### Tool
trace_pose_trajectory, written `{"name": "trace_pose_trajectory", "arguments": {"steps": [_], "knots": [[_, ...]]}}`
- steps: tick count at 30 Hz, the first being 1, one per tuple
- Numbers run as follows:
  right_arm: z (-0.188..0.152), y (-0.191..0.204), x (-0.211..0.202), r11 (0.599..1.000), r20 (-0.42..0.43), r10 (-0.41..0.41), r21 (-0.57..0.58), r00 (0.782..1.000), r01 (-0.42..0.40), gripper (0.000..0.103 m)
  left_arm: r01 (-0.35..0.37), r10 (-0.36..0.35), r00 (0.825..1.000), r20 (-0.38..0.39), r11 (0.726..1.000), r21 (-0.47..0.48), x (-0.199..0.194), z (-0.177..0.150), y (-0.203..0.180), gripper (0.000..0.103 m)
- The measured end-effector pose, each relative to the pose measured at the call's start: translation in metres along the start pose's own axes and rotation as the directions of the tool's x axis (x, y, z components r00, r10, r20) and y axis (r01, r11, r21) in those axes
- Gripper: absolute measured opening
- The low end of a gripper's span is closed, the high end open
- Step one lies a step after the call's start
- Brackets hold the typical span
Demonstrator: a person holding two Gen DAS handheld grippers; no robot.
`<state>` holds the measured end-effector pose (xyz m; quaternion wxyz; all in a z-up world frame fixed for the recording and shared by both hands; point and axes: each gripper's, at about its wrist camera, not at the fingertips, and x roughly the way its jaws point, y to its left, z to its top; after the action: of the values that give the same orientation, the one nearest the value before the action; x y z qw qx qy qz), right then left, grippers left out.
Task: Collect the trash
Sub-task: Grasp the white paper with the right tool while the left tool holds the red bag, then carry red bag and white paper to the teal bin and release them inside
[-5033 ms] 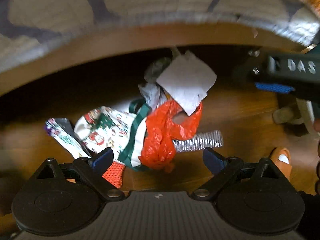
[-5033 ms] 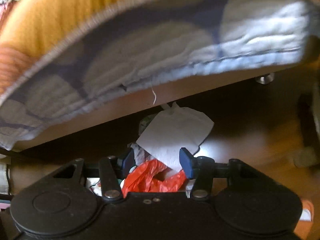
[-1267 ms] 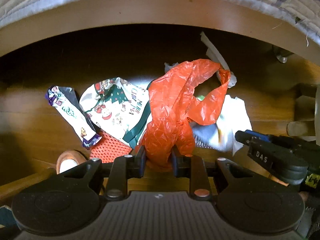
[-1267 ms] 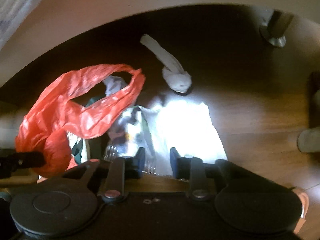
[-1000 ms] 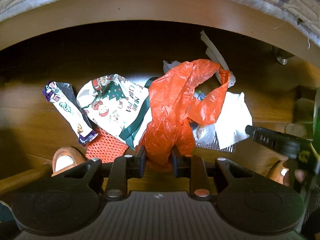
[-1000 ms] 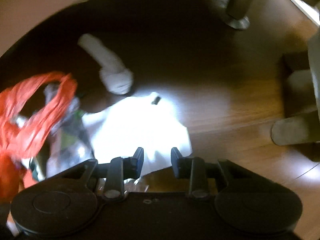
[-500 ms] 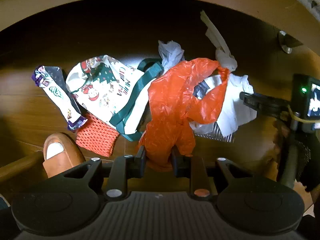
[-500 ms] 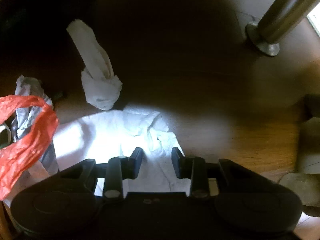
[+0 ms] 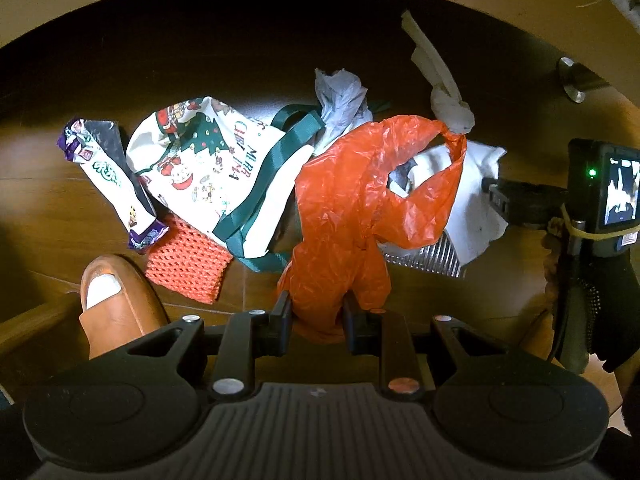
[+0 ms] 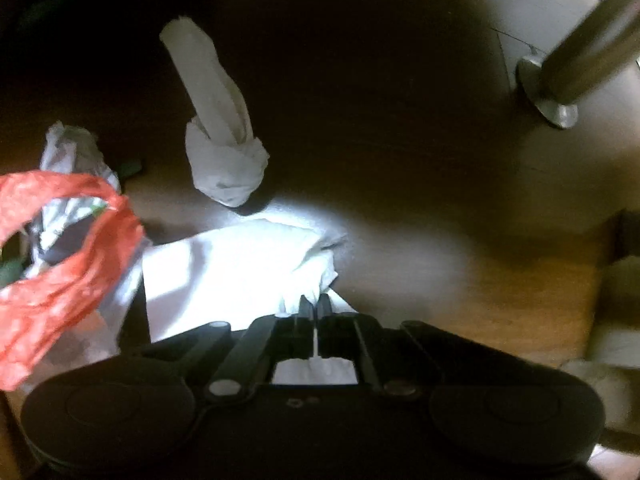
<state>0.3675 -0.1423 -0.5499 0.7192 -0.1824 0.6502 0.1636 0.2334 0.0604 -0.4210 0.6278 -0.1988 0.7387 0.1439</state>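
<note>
We look straight down at a wooden floor [image 9: 48, 208] strewn with trash under a piece of furniture. Our left claw [image 9: 316, 316] is clenched on the bottom of an orange plastic bag [image 9: 360, 200], which rises from between its jaws and spreads ahead of it, one handle loop standing open to the right. To the left of that claw lie an orange mesh net [image 9: 186, 262], a Christmas-print tote bag [image 9: 200, 164] with green straps, and farther left a snack wrapper [image 9: 116, 184]. A brown slipper [image 9: 116, 312] sits just to the claw's left. Ahead of the orange bag sits a crumpled grey plastic scrap [image 9: 340, 96], and ahead to the right a knotted white twist of paper [image 9: 448, 96].

Our right claw [image 10: 314, 312] has just closed, and its jaws now pinch the near corner of a white paper napkin [image 10: 240, 268], a thin fold of it caught between the pads. The napkin lies flat on the floor, spreading ahead and to the left of that claw, brightly lit. The knotted twist [image 10: 224, 152] lies just beyond the napkin, and the orange bag [image 10: 60, 256] hangs at the far left. A metal furniture leg [image 10: 576, 68] stands well off to the right. From the left wrist view, the right claw [image 9: 494, 192] meets the napkin's edge [image 9: 476, 216], which overlaps a ribbed clear plastic piece [image 9: 428, 256].
</note>
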Motion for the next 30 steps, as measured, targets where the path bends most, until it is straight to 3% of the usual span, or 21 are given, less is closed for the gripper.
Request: {"name": "trace_pose_trajectory", "arguments": {"steps": [7, 18, 30], "knots": [[0.006, 0.003, -0.058, 0.998, 0.022, -0.009, 0.057, 1.000, 0.008, 0.002, 0.007, -0.008, 0.999, 0.054, 1.000, 0.018, -0.013, 0.001, -0.004, 0.024], [-0.026, 0.018, -0.204, 0.992, 0.117, -0.037, 0.121, 0.992, 0.023, 0.002, 0.015, -0.025, 0.987, 0.161, 0.998, 0.066, -0.055, -0.017, -0.009, 0.024], [-0.084, 0.002, -0.353, 0.971, 0.287, -0.019, 0.233, 0.958, -0.050, 0.002, 0.046, -0.109, 0.941, 0.321, 0.979, 0.196, -0.149, -0.072, -0.028, 0.024]]}}
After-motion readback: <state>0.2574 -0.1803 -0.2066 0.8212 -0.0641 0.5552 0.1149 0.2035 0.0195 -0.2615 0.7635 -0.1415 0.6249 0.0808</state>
